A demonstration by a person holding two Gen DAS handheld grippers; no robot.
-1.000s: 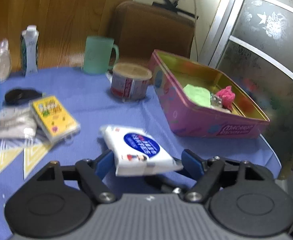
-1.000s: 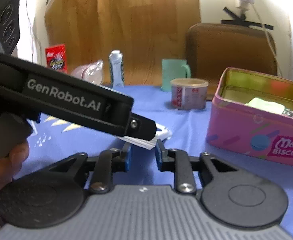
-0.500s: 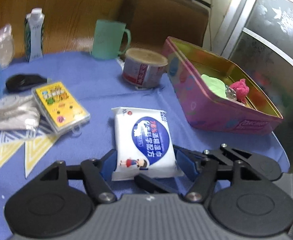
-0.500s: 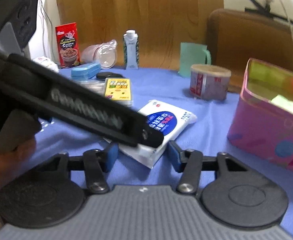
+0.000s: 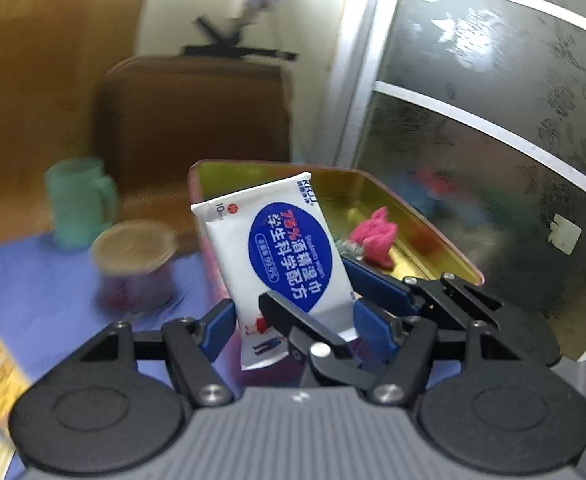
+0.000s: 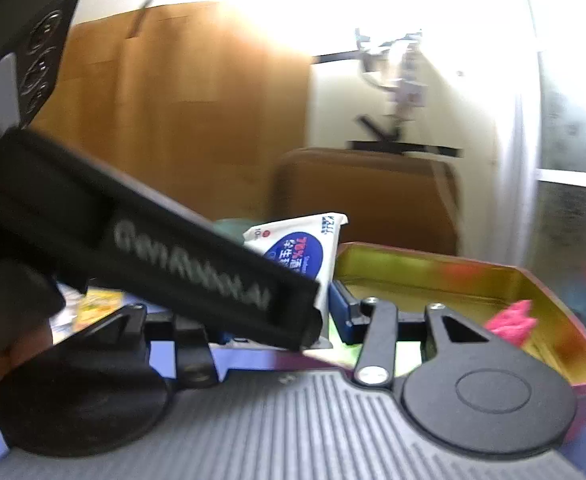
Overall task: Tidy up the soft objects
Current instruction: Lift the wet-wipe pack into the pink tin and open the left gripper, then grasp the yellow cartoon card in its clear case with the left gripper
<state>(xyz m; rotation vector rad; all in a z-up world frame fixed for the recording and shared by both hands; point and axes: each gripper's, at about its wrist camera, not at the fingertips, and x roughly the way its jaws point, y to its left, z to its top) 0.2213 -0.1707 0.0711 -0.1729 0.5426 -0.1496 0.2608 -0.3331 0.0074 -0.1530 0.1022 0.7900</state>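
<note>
Both tools clenched on the wipes pack (image 5: 289, 256): left tool (image 5: 293, 320) and right tool (image 6: 281, 316) gripping its lower part. Pack upright, lifted off the bench (image 5: 33, 292), before the pink tin (image 5: 425, 236).

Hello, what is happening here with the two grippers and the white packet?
A person is tidying soft things into the pink biscuit tin. Both handheld grippers grip one packet of wet wipes: the left gripper and the right gripper are both closed on its lower part. The packet is lifted off the blue tablecloth, upright and tilted, at the tin's near edge. A pink soft item already lies inside.
</note>
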